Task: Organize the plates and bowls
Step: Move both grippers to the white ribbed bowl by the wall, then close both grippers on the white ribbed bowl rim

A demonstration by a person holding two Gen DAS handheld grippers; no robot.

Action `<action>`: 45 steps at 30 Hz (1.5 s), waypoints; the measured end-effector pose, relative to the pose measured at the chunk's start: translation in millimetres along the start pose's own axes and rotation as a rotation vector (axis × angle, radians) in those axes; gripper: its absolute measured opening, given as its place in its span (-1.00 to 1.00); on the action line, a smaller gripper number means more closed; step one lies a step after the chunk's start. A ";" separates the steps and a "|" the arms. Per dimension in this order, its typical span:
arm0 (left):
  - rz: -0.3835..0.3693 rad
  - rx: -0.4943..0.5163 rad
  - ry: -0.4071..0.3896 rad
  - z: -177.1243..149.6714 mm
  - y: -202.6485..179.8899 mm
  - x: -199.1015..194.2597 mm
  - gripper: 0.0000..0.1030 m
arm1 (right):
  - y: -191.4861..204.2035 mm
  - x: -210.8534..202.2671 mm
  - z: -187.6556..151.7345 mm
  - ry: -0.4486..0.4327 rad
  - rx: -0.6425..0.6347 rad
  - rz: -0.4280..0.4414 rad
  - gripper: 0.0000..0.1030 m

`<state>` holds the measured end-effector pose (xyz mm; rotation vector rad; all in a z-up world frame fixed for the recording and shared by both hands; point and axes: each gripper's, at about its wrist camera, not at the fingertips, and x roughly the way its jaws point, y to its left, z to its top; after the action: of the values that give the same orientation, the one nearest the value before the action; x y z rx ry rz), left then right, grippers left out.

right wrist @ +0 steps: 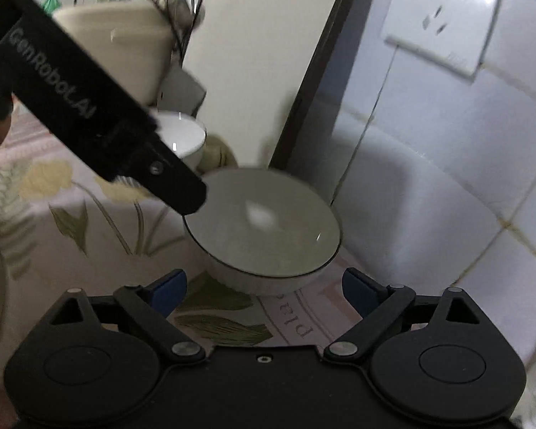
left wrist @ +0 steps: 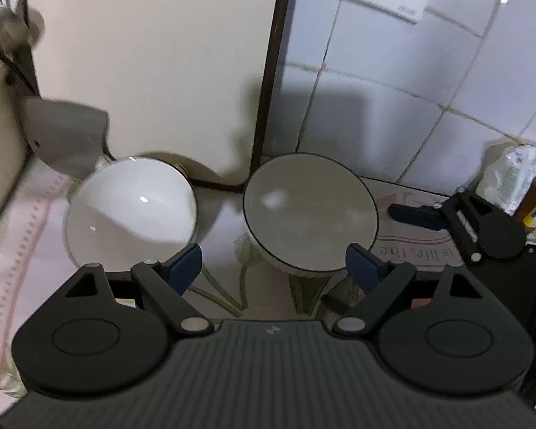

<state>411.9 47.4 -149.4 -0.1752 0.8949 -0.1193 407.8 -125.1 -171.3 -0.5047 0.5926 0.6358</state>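
Two bowls stand on a floral tablecloth near the wall corner. A plain white bowl (left wrist: 132,202) is at the left; it also shows far back in the right wrist view (right wrist: 182,136). A pale bowl with a dark rim (left wrist: 311,212) stands to its right, and fills the middle of the right wrist view (right wrist: 264,228). My left gripper (left wrist: 273,266) is open and empty, just short of both bowls. My right gripper (right wrist: 264,291) is open and empty, just short of the dark-rimmed bowl. In the left wrist view the right gripper's finger (left wrist: 416,212) shows to the right of that bowl.
A cream appliance (right wrist: 125,43) and hanging utensils (right wrist: 182,3) stand at the back left. A dark frame post (left wrist: 271,71) runs down the wall corner. Tiled wall with a socket (right wrist: 443,18) is on the right. Packets and a bottle (left wrist: 518,186) sit far right.
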 end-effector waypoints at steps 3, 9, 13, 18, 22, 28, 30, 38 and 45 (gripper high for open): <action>-0.013 -0.028 0.027 3.6 1.1 10.6 0.63 | -9.1 11.1 7.6 0.036 0.050 0.049 0.87; 0.000 -0.091 0.063 6.4 9.2 27.8 0.29 | -21.3 28.3 15.5 0.061 0.078 0.103 0.95; -0.020 -0.145 0.079 6.3 18.4 37.2 0.12 | -21.8 37.2 15.1 0.060 0.055 0.124 0.98; -0.048 -0.194 0.080 4.4 25.1 42.1 -0.26 | -19.3 39.9 5.3 -0.002 -0.019 0.103 1.00; -0.080 -0.169 0.093 0.3 19.6 44.9 -0.40 | -19.0 40.7 2.2 -0.019 -0.032 0.105 1.00; -0.036 -0.072 0.078 0.7 6.3 33.2 -0.40 | -17.1 36.9 6.3 0.004 0.024 0.096 1.00; -0.034 -0.060 0.080 1.0 4.3 26.1 -0.40 | -13.6 34.0 8.0 -0.010 0.004 0.083 1.00; -0.028 -0.073 0.044 3.3 -5.0 -19.6 -0.40 | -4.8 -11.2 23.5 -0.035 -0.033 0.046 1.00; -0.042 -0.028 0.018 -8.1 -21.4 -80.9 -0.40 | 15.9 -79.6 20.6 -0.121 0.026 0.018 1.00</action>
<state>354.7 39.9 -88.2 -0.2190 0.9118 -0.1476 352.4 -133.3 -109.2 -0.4342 0.4909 0.6702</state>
